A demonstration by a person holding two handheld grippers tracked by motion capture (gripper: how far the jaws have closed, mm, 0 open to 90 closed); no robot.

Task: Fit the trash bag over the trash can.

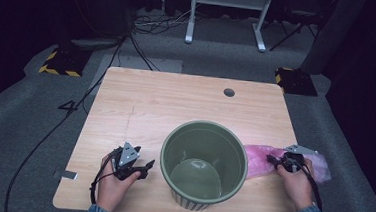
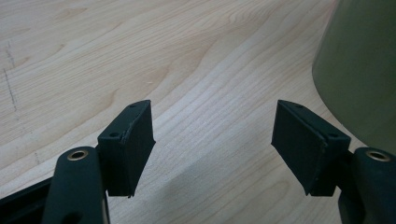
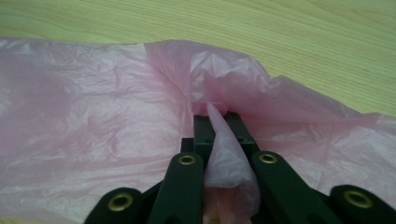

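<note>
A green plastic bin [image 1: 204, 163] stands upright near the table's front edge, with nothing inside it. To its right a thin pink plastic bag [image 1: 260, 160] lies flat on the wood. My right gripper [image 1: 274, 160] is shut on a pinched fold of that pink bag [image 3: 93, 121], and the film bunches up between its jaws at the gripper [image 3: 215, 114]. Left of the bin, my left gripper [image 1: 146, 167] rests low over the table with its jaws wide apart. In the left gripper view the left gripper [image 2: 212, 140] holds nothing, and the bin wall [image 2: 359, 70] rises at the right.
The wooden table [image 1: 176, 105] has a round cable hole [image 1: 229, 92] at its far right. Cables trail over the grey carpet at the left, and a white frame [image 1: 227, 13] stands beyond the table. A grey tag [image 1: 66, 175] sticks out at the front left corner.
</note>
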